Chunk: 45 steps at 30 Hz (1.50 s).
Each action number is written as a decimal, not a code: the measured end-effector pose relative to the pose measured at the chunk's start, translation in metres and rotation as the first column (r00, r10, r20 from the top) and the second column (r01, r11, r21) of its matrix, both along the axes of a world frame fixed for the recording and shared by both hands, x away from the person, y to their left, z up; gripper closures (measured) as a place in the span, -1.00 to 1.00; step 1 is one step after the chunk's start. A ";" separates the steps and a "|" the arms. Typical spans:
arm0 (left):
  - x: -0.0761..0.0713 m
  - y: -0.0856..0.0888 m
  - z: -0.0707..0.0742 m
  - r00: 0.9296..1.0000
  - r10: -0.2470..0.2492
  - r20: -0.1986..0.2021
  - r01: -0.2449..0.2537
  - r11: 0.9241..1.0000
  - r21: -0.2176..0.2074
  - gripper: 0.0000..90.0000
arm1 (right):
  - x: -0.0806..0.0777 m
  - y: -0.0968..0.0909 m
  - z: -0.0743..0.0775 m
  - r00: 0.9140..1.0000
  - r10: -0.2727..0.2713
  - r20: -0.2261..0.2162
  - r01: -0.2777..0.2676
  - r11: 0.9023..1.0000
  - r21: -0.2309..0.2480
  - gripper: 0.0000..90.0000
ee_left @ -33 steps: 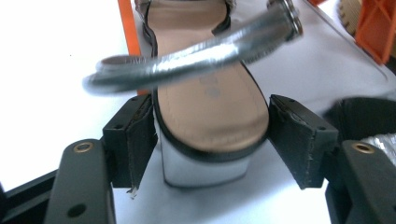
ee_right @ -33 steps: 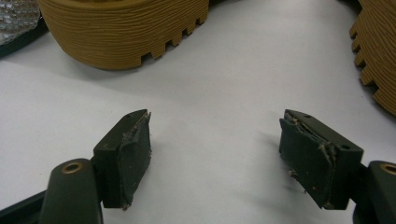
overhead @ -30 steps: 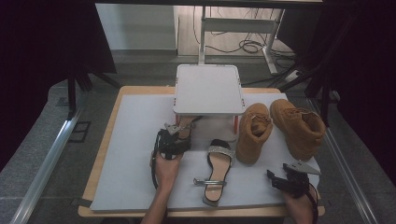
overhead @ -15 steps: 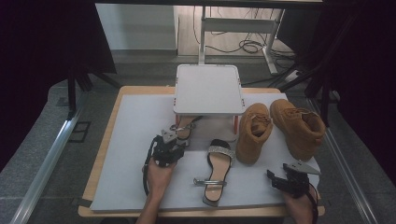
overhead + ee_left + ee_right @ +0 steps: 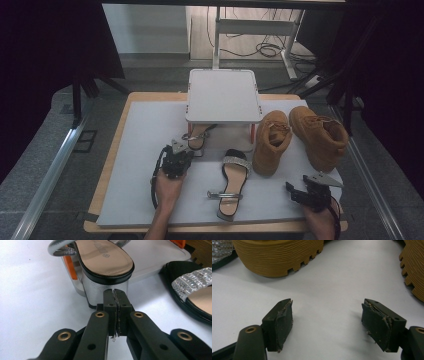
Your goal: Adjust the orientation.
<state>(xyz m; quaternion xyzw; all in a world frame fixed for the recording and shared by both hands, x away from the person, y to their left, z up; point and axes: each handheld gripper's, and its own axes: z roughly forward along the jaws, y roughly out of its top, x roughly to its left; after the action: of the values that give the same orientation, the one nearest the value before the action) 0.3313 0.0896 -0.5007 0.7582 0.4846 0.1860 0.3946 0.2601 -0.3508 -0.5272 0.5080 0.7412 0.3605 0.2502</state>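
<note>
Left gripper point(image 5: 115, 293): jaws just closed, pressed together, empty, just before the block-heel sandal point(image 5: 105, 262).
Right gripper point(image 5: 327, 322): spread, empty, near the tan boot point(image 5: 278, 255).

I am working in what looks like a lab or test room: a wooden table point(image 5: 125, 150) under a white sheet point(image 5: 145, 150) at frame centre, dark curtains point(image 5: 60, 45) down both sides, loose cables point(image 5: 260, 49) on the bare floor at the top, and the metal legs of a desk point(image 5: 260, 27) beyond. Shoes laid out in rows look staged rather than lived with.
</note>
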 end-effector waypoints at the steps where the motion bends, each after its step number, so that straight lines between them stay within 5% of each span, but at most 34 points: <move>1: 0.001 -0.001 -0.001 1.000 0.001 -0.002 -0.001 1.000 0.002 0.98 | 0.000 0.000 0.000 1.000 0.000 0.000 0.000 1.000 0.000 -0.44; 24: 0.023 -0.036 0.001 0.999 -0.042 0.014 0.041 0.998 0.044 0.98 | 0.000 0.000 0.000 1.000 0.000 0.000 0.000 1.000 0.000 -0.44; 45: 0.041 -0.040 -0.005 1.000 -0.006 0.017 0.006 0.999 0.035 0.98 | 0.000 0.000 0.000 1.000 0.000 0.000 0.000 1.000 0.000 -0.44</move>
<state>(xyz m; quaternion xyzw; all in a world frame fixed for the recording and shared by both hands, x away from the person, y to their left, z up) 0.3725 0.0500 -0.5055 0.7648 0.4757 0.1996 0.3858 0.2601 -0.3509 -0.5271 0.5080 0.7412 0.3606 0.2500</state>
